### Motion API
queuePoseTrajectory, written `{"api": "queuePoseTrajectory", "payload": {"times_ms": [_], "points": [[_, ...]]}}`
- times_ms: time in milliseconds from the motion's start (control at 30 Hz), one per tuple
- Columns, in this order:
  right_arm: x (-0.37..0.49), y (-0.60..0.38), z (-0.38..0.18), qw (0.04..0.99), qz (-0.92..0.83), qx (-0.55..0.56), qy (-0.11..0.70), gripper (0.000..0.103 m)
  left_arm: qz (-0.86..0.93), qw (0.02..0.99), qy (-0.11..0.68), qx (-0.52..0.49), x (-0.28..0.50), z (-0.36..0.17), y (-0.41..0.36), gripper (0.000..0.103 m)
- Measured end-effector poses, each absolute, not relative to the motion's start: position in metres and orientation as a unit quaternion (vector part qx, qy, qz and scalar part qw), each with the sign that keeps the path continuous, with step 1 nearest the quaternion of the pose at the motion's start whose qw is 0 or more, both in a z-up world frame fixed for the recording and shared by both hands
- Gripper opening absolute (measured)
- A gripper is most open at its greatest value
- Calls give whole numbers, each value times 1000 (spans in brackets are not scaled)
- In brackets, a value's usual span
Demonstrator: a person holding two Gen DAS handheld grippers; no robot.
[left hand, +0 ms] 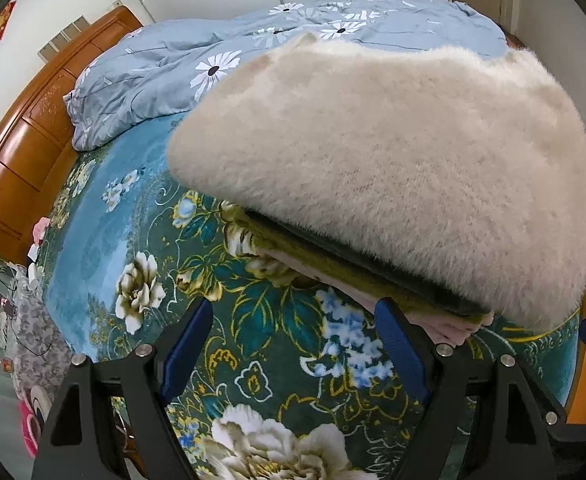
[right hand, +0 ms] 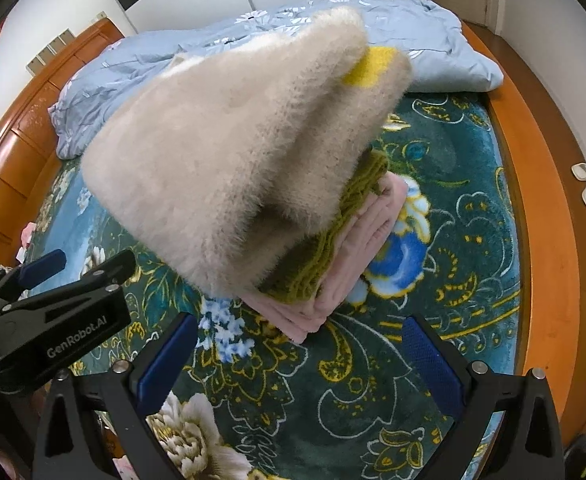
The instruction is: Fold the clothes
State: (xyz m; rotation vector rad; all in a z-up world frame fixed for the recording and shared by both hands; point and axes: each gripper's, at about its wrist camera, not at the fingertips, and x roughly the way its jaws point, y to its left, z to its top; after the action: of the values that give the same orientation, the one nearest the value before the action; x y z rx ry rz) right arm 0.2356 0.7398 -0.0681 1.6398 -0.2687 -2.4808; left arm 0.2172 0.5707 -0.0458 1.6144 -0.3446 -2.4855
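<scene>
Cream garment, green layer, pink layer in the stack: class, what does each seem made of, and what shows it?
Cream garment: fuzzy, long-haired knit, perhaps mohair-like or synthetic; a halo of fibres shows.
Green layer: chunky yarn knit; cable-like loops show.
Pink layer: smooth, soft fabric, possibly fleece; matte, ridged folds.

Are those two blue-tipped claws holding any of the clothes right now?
No. Both the left gripper and the right gripper are open over the bedspread, holding nothing. The fluffy sweater lies on the folded pile, untouched.

Cream fuzzy sweater [right hand: 221, 160], olive knit [right hand: 317, 264], pink garment [right hand: 333, 300], teal floral blanket [right hand: 433, 360]
</scene>
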Motion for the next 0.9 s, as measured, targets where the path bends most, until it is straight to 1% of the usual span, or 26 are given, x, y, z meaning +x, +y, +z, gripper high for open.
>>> {"api": "queuePoseTrajectory", "payload": {"times_ms": [900], "points": [[242,732,-70,83,-821,559,-79,103,-824,85,-107,550,217,-50,568,84]]}}
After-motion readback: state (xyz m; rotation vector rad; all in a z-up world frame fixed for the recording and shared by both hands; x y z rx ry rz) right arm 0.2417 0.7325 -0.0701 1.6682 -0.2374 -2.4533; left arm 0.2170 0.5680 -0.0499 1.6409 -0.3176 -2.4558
